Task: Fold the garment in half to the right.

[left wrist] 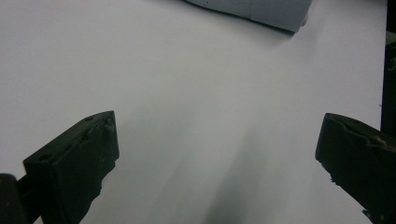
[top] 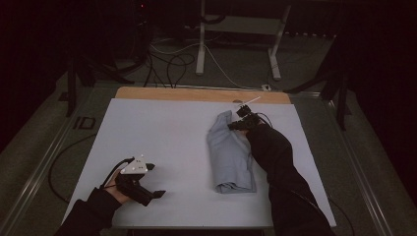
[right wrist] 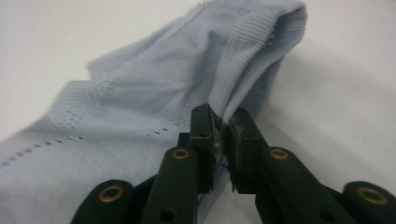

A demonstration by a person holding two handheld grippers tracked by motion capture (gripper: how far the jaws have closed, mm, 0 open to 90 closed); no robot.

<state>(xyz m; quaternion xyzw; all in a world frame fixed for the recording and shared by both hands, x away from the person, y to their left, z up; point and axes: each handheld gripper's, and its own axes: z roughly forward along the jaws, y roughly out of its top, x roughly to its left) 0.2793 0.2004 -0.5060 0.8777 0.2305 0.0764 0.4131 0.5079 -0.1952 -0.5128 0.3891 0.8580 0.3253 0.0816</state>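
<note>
Folding of a light-blue knit cloth [top: 229,155] on a white table sheet [top: 162,137], at the stage of a secured grasp. The right gripper [top: 240,123] reaches to the far end of the cloth; in the right gripper view its jaws stand nearly together, pinched on a raised fold of the cloth's edge [right wrist: 223,122], with the fabric passing between the pads and draping away ahead and to the left of the jaws. The cloth [right wrist: 154,107] lies as a long, loosely folded strip that runs from this gripper back toward the person, its near end doubled over into a rounded fold. The left gripper [top: 142,184] rests well apart from the cloth, off to the side, low over bare sheet, with jaws spread wide and nothing between them; in the left gripper view, one corner of the cloth [left wrist: 266,11] shows far ahead of the jaws.

Judged progress: the cloth appears already gathered lengthwise and the grip on its far edge is made, so the pick-up is done. What seems left is to carry that pinched end over toward the near end, lay it flat, release it, and perhaps smooth or fold once more, possibly with the left gripper's help.
</note>
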